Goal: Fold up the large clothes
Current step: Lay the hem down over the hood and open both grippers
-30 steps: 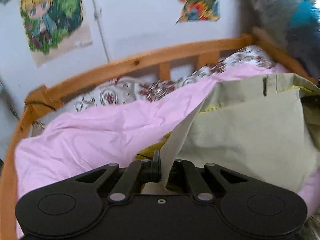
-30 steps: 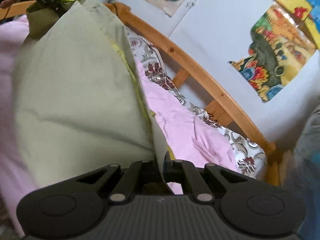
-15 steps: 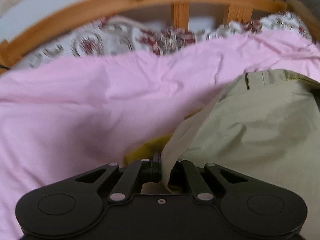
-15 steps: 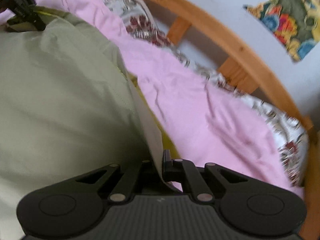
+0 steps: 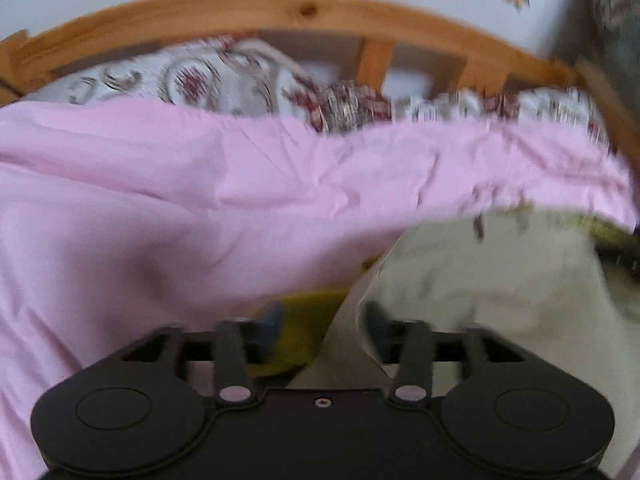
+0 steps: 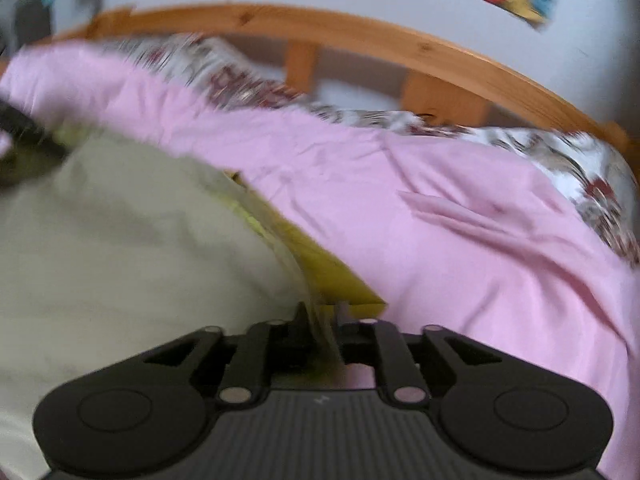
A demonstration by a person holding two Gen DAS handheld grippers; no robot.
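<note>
On pink sheet (image 5: pixel 160 200), left gripper (image 5: pixel 322 326) jaws just spread wide, khaki garment (image 5: pixel 480 280) edge loose between; right gripper (image 6: pixel 322 320) jaws just parting, narrow gap, garment hem between, contact unclear.

Both cameras sat just behind their own black two-finger grippers, looking forward and downward, very close to the bedding. The left wrist view faced the curved wooden bed rail (image 5: pixel 248 8) across the top of the frame, with the pale olive-green garment (image 5: pixel 480 276) at lower right. The right wrist view had that garment (image 6: pixel 120 240) at lower left. Both shared the rumpled pink sheet (image 5: pixel 160 200), rail and garment.
</note>
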